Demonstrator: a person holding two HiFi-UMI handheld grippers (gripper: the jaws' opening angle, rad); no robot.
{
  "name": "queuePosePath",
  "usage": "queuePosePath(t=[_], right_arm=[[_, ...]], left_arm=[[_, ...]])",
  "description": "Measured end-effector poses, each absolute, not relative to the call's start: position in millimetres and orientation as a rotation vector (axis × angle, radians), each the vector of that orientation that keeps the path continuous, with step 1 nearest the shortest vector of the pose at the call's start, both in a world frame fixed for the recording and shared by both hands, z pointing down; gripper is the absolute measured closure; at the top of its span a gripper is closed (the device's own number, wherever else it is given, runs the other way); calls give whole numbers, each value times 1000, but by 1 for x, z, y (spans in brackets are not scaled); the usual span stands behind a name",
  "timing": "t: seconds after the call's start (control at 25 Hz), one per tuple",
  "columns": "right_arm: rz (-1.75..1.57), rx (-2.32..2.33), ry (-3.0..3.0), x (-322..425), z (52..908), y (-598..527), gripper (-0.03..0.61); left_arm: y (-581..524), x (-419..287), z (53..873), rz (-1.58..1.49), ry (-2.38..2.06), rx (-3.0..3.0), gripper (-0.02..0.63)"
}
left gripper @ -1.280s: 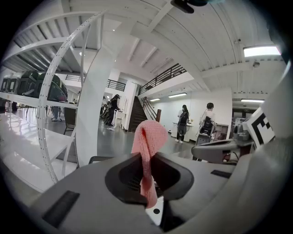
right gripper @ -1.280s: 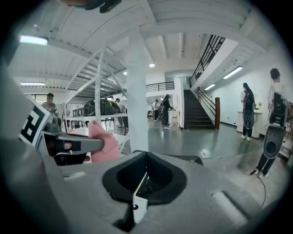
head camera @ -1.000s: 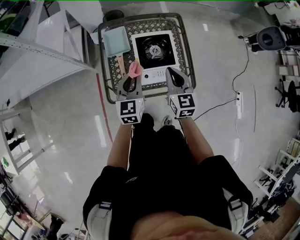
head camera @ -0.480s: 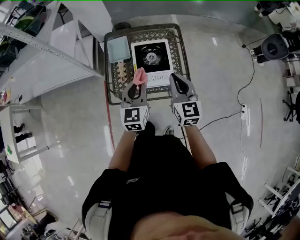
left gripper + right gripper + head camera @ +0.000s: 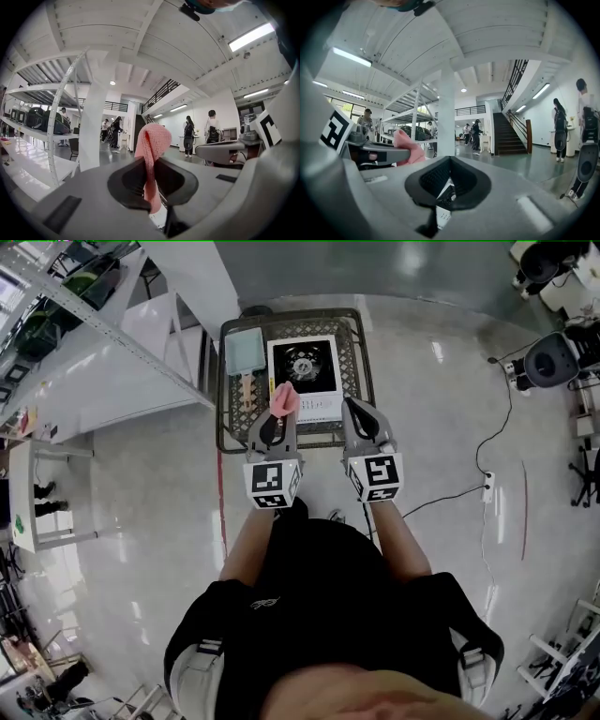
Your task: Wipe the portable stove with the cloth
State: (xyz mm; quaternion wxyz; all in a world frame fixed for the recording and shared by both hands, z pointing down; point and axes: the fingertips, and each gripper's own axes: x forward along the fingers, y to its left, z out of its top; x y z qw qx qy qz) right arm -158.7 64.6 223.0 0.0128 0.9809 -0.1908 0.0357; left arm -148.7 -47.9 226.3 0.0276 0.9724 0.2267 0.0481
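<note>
The portable stove (image 5: 305, 371), white with a black burner top, sits on a wire-mesh cart (image 5: 225, 423) ahead of me. My left gripper (image 5: 279, 413) is shut on a pink cloth (image 5: 284, 398), held above the stove's near left corner. In the left gripper view the cloth (image 5: 153, 143) stands up between the jaws and hangs below them. My right gripper (image 5: 356, 413) is shut with nothing in it, over the stove's near right edge. A strip of the stove (image 5: 442, 213) shows below its jaws, and the cloth (image 5: 407, 151) shows at the left.
A pale blue square pan (image 5: 243, 352) with a wooden handle lies on the cart left of the stove. White shelving (image 5: 103, 362) stands at the left. A power strip with its cable (image 5: 487, 488) lies on the floor at right, near office chairs (image 5: 553, 357).
The cart and stove now look smaller and farther off in the head view. Both grippers kept their places at the stove's near edge, the cloth still clamped in the left one.
</note>
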Motion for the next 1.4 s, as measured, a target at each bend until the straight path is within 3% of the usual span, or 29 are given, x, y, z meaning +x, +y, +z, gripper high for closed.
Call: queuePosePath(t=[1.4], right_arm=[[103,3049,-652,-206,223,78,577]], left_arm=[[-21,-200,229,154,682,2989,583]])
